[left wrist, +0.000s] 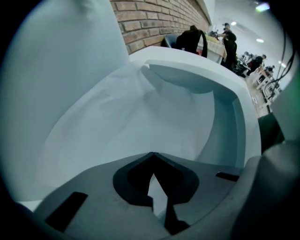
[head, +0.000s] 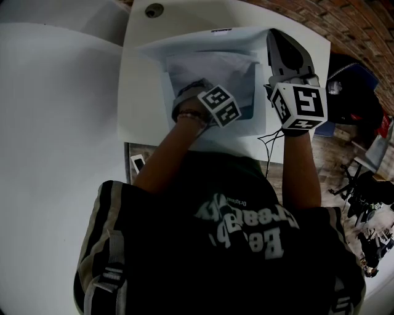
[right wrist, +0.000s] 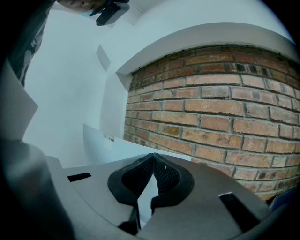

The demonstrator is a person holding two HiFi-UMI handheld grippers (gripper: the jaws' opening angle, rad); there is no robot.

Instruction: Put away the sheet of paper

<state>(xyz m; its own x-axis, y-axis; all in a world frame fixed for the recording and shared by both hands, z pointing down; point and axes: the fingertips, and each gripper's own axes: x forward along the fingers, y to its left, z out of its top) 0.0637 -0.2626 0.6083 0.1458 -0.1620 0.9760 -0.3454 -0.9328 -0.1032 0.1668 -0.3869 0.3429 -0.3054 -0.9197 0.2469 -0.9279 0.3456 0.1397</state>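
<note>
The white sheet of paper (head: 206,67) (left wrist: 126,126) lies slightly crumpled inside an open white box (head: 253,92) (left wrist: 232,122) on the white table. My left gripper (head: 189,91) (left wrist: 152,154) points steeply down into the box, its jaws shut with the sheet pinched at their tips. My right gripper (head: 272,34) (right wrist: 153,154) is at the box's far right corner. It is shut on the edge of the raised white flap (head: 184,44) (right wrist: 101,140), which carries a small label.
A round cable hole (head: 154,10) sits at the table's far edge. A phone (head: 138,162) lies on a lower surface by my left arm. A brick wall (right wrist: 211,117) rises behind the table. A black bag (head: 351,86) is on the right.
</note>
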